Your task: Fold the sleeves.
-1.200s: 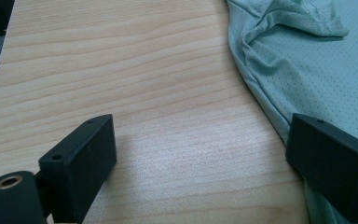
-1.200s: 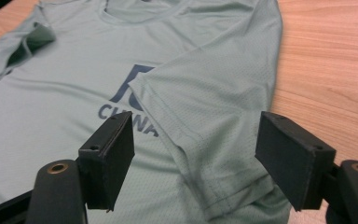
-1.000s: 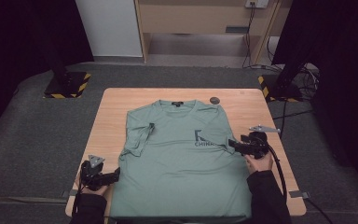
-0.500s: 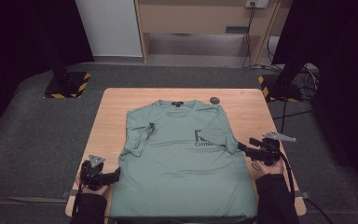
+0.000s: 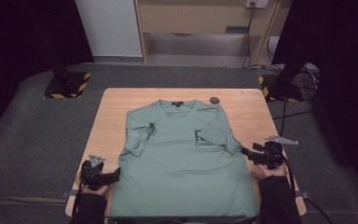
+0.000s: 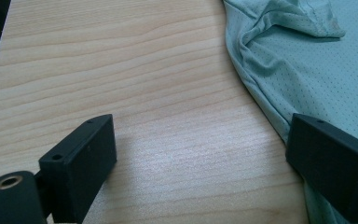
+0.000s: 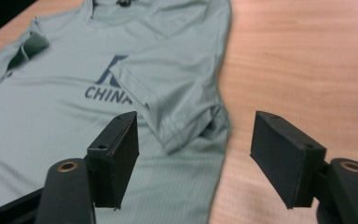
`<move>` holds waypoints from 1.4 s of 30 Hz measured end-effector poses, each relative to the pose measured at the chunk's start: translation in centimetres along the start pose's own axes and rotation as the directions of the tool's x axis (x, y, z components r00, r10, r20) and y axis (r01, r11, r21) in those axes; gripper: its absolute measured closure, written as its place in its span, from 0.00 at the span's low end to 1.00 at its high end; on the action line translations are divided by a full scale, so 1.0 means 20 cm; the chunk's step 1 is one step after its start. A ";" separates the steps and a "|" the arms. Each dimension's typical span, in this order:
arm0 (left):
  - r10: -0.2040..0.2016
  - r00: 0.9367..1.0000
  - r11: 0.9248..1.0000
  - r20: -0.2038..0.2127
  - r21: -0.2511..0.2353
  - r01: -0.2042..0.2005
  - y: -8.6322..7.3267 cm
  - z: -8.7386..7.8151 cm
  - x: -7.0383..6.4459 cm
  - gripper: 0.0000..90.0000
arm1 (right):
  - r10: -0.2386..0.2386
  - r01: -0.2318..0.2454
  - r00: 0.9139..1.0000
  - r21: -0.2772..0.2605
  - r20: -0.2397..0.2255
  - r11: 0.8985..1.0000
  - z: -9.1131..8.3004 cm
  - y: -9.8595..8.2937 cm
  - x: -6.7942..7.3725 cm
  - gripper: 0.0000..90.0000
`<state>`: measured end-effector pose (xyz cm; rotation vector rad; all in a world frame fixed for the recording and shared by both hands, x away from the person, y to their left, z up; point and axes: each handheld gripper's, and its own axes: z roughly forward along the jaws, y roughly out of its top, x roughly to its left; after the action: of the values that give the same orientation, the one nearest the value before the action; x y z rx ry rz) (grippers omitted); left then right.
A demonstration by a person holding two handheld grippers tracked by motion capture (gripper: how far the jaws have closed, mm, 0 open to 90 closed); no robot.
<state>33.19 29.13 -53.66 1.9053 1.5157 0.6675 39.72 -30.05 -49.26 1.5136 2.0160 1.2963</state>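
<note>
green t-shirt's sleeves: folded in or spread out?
Folded in. On the green mesh T-shirt, both short sleeves lie flipped onto the chest; body stays flat on the wooden table.

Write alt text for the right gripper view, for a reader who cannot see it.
A green T-shirt lies flat on a wooden table, its sleeve folded in over the chest beside dark "CHINA" lettering. In the foreground the right gripper has its two black jaws wide open, empty, straddling the shirt's side edge just short of the sleeve hem.

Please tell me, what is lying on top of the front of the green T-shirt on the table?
Both sleeves lie folded inward on the green T-shirt: the left sleeve, and the right sleeve, which covers part of the dark print. What is printed beneath that sleeve cannot be seen.
</note>
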 end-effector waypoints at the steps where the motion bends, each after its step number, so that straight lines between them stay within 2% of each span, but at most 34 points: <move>1: -0.001 1.000 1.000 0.000 0.000 0.001 0.00 0.00 0.00 0.08 | 0.002 -0.002 1.000 0.008 0.004 1.000 0.00 -0.01 0.00 0.33; 3: -0.002 1.000 1.000 0.004 -0.002 0.002 0.00 0.00 0.00 0.09 | 0.008 -0.008 1.000 0.030 0.015 1.000 -0.01 -0.03 0.00 0.28; 5: -0.004 1.000 1.000 0.004 -0.003 0.004 0.00 0.00 0.00 0.09 | 0.003 -0.005 0.999 0.037 0.032 0.999 -0.02 -0.05 0.00 0.28; 14: -0.004 1.000 1.000 0.005 -0.007 0.004 -0.01 -0.01 0.00 0.13 | 0.016 -0.020 0.999 0.074 0.046 0.997 -0.05 -0.14 -0.02 0.23; 21: -0.010 1.000 1.000 0.016 -0.004 0.010 0.00 -0.02 0.01 0.15 | -0.012 0.005 0.998 0.094 0.069 0.996 -0.07 -0.21 -0.02 0.19; 30: -0.019 0.999 1.000 0.027 -0.009 0.019 0.00 -0.02 0.01 0.15 | -0.057 0.048 0.994 0.096 0.091 0.994 -0.11 -0.28 0.01 0.15; 42: -0.014 0.999 1.000 0.044 -0.013 0.015 0.01 -0.04 0.00 0.16 | -0.030 0.023 0.995 0.068 0.098 0.997 -0.16 -0.31 -0.02 0.15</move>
<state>32.75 29.31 -52.97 1.8853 1.4925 0.6238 33.95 -32.01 -52.55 1.5429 2.0279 1.1313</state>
